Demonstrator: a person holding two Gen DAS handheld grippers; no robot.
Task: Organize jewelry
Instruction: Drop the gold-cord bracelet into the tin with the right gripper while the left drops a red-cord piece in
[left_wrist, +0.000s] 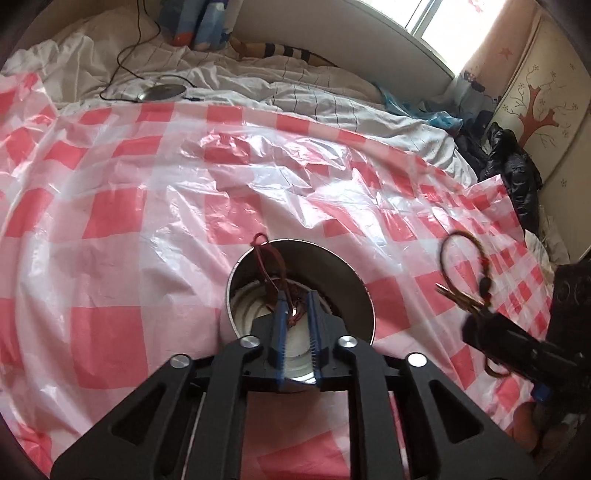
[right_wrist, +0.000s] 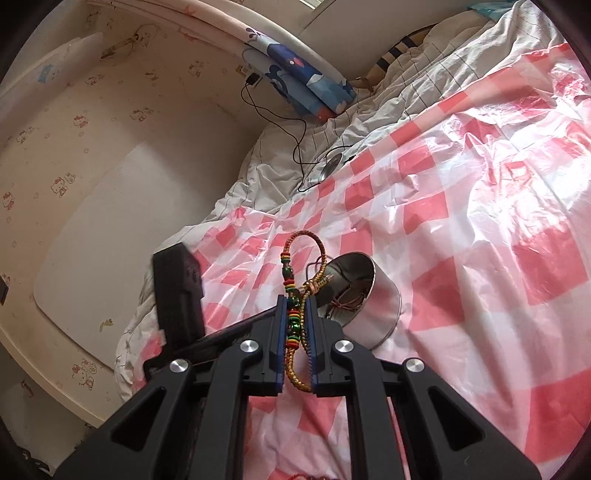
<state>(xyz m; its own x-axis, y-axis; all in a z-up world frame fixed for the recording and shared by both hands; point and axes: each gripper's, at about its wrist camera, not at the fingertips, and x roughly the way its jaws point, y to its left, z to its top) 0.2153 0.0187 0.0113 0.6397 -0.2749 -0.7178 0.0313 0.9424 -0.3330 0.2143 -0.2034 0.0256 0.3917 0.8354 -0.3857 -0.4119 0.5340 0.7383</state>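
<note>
A round steel tin (left_wrist: 332, 269) lies tipped on the pink checked plastic sheet (left_wrist: 147, 206); it also shows in the right wrist view (right_wrist: 373, 310). My left gripper (left_wrist: 297, 295) is at the tin's mouth, nearly shut on a dark red cord bracelet (left_wrist: 271, 262) whose loop sticks up over the rim. My right gripper (right_wrist: 297, 301) is shut on a braided yellow bracelet with red, green and yellow beads (right_wrist: 295, 321), held above the sheet just left of the tin. That gripper (left_wrist: 476, 312) and its bracelet (left_wrist: 461, 258) show at the right of the left wrist view.
A black box (right_wrist: 179, 295) stands at the bed's left edge beside the wall. White bedding (left_wrist: 221, 81), a black cable with a round disc (left_wrist: 162, 90) and a blue patterned pillow (right_wrist: 303, 81) lie beyond the sheet. Dark clothes (left_wrist: 517, 173) hang at the right.
</note>
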